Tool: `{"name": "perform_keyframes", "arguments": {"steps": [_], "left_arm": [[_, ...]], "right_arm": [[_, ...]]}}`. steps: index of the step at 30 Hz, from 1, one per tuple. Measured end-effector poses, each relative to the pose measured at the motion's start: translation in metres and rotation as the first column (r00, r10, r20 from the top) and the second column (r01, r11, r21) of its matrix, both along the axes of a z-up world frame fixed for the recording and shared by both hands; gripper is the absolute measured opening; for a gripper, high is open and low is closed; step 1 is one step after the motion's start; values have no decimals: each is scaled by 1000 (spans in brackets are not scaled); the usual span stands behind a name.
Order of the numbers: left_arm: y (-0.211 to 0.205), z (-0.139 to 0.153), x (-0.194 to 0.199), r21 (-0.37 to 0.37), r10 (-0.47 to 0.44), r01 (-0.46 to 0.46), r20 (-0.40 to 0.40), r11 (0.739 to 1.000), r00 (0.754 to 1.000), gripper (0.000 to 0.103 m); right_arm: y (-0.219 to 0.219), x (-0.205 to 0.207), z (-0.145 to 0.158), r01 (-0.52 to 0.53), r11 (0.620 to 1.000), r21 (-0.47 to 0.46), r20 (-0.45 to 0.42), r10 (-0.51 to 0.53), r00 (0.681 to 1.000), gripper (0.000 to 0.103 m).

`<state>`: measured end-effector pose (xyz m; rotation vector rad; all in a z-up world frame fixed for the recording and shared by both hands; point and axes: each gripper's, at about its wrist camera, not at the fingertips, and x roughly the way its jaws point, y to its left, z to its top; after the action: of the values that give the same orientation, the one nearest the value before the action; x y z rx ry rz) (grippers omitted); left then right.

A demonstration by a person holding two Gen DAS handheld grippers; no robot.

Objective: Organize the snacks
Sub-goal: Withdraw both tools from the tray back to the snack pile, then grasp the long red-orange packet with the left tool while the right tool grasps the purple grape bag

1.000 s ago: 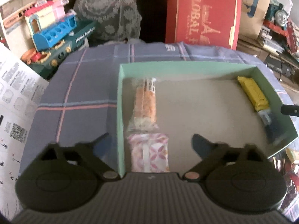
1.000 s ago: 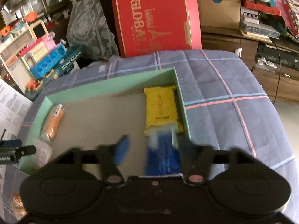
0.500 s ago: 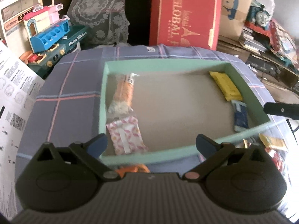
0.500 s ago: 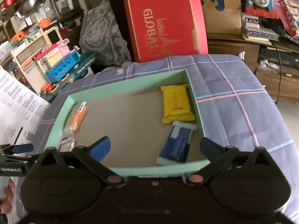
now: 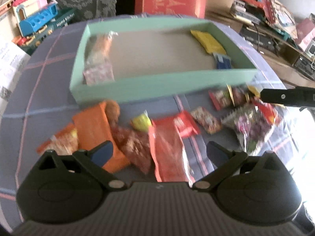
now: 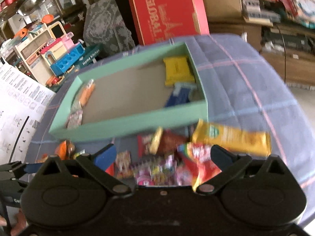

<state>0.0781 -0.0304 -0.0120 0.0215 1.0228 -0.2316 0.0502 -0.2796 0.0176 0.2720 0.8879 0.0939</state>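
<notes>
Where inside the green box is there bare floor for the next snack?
The middle of the green box is bare, between the orange and pink packets on the left wall and the yellow and blue ones on the right. Crowded: the loose pile in front.

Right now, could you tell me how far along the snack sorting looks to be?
Early stage. Four packets lie in the green box: a yellow packet, a blue packet, an orange packet and a pink patterned packet. Nothing is in hand: the left gripper and right gripper are both open. The loose pile on the cloth in front of the box remains.
</notes>
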Motion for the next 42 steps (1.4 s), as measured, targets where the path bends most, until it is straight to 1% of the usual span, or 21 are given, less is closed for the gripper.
{"name": "perform_keyframes", "arguments": {"steps": [3, 5, 6, 7, 13, 15, 17, 19, 20, 25, 28, 30, 32, 33, 35, 36, 37, 38, 39, 40, 42], "left_arm": [[-3, -8, -9, -12, -2, 2, -9, 1000, 1000, 102], [-3, -12, -13, -17, 8, -8, -12, 1000, 1000, 98], [-2, -13, -13, -23, 10, -10, -18, 1000, 1000, 93], [-2, -14, -13, -30, 11, -12, -26, 999, 1000, 90], [0, -17, -15, -46, 18, -19, -22, 999, 1000, 89], [0, -19, -15, -46, 18, -19, -25, 999, 1000, 89], [0, -22, -15, -42, 21, -22, -31, 999, 999, 89], [1, -25, -15, -42, 25, -27, -41, 999, 999, 89], [2, -26, -15, -41, 28, -30, -44, 999, 999, 89], [5, -30, -15, -43, 44, -47, -55, 998, 997, 89], [5, -31, -15, -38, 44, -46, -55, 998, 998, 89], [3, -30, -16, -32, 43, -45, -54, 998, 998, 89], [2, -28, -17, -35, 43, -44, -50, 998, 998, 89], [0, -28, -16, -34, 43, -45, -50, 998, 998, 89], [-4, -28, -15, -33, 40, -42, -51, 999, 998, 86], [-5, -29, -15, -31, 37, -39, -50, 999, 998, 80], [-8, -29, -15, -26, 33, -34, -52, 999, 998, 76], [-11, -30, -15, -19, 31, -32, -54, 999, 998, 74], [-13, -30, -16, -11, 29, -30, -49, 1000, 998, 70], [-16, -30, -17, -6, 21, -21, -46, 1000, 999, 61], [-22, -31, -19, -2, -7, 7, -53, 1000, 999, 46]], "right_arm": [[2, -10, -15, -1, 998, 64, -26, 2, 1000, 103], [7, -15, -20, -11, 996, 90, -20, 13, 1000, 103], [11, -16, -22, -19, 996, 82, -13, 20, 1000, 103], [15, -17, -24, -26, 997, 66, -5, 27, 1000, 100], [38, -19, -38, -79, 997, 11, -25, 79, 997, 98], [48, -24, -41, -108, 994, -3, -32, 108, 994, 93], [59, -26, -44, -122, 991, -57, -38, 120, 992, 87], [66, -24, -45, -119, 987, -112, -41, 115, 993, 87], [68, -23, -46, -115, 986, -117, -43, 111, 993, 87], [67, -12, -47, -58, 995, -77, -45, 55, 997, 87], [66, -5, -53, -24, 998, -60, -68, 20, 997, 87], [63, -5, -53, -17, 999, -38, -72, 15, 997, 90], [58, -6, -49, -10, 1000, 21, -75, 11, 997, 100], [54, -7, -47, -1, 999, 47, -64, 4, 998, 100], [51, -4, -45, 11, 999, 46, -53, -9, 999, 99], [50, -1, -46, 14, 999, 49, -57, -11, 998, 98], [48, 3, -49, 18, 998, 57, -64, -14, 998, 88], [47, 6, -53, 21, 998, 60, -69, -17, 997, 74], [47, 8, -56, 20, 998, 55, -73, -16, 997, 64], [47, 11, -59, 12, 999, 46, -83, -9, 997, 59], [49, 8, -60, -5, 1000, 30, -63, 7, 998, 57]]}}
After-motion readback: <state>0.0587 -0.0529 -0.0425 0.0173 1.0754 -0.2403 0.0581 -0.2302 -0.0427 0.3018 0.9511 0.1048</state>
